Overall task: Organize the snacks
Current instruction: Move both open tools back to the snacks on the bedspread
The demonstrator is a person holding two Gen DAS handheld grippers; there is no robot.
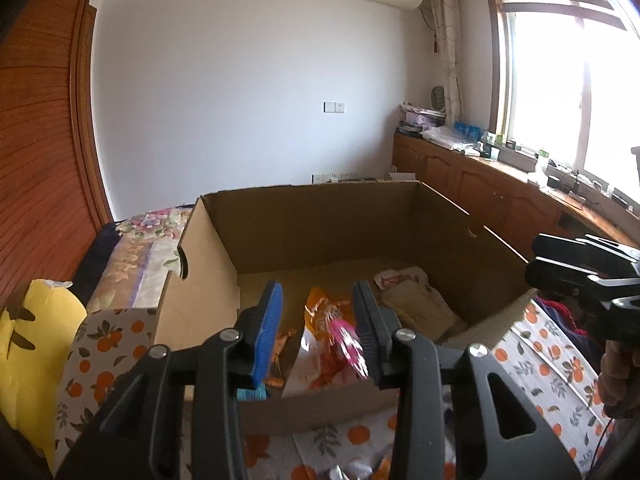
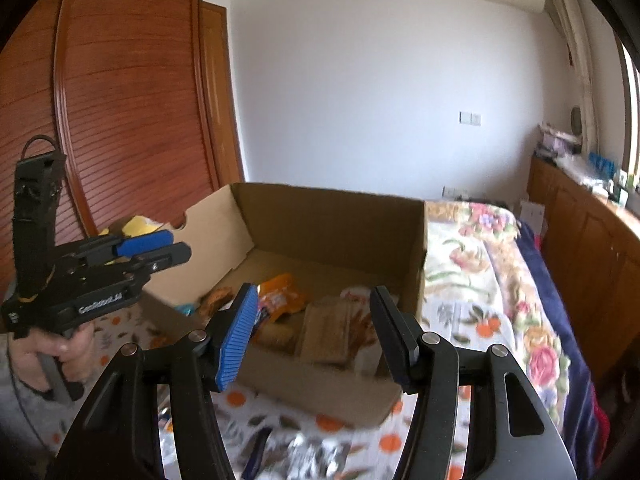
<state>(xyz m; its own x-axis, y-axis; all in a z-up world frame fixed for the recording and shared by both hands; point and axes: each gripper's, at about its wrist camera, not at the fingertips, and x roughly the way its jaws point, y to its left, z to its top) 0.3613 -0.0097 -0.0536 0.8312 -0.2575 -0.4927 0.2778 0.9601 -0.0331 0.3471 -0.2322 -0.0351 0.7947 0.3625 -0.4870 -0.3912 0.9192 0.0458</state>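
both grippers empty above the box

our left gripper point(image 1: 316, 320) gapes narrowly, the right gripper point(image 2: 316, 320) wider, neither holding anything. in the cardboard box point(image 1: 304, 216) the orange snack bag point(image 1: 326, 312) lies lengthwise, pointing away; packets point(image 2: 320, 456) below are blurred

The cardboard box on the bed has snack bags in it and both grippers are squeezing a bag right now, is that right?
Not quite. The cardboard box does hold snack bags, but the left gripper and right gripper are both open with nothing between their fingers, as each wrist view shows.
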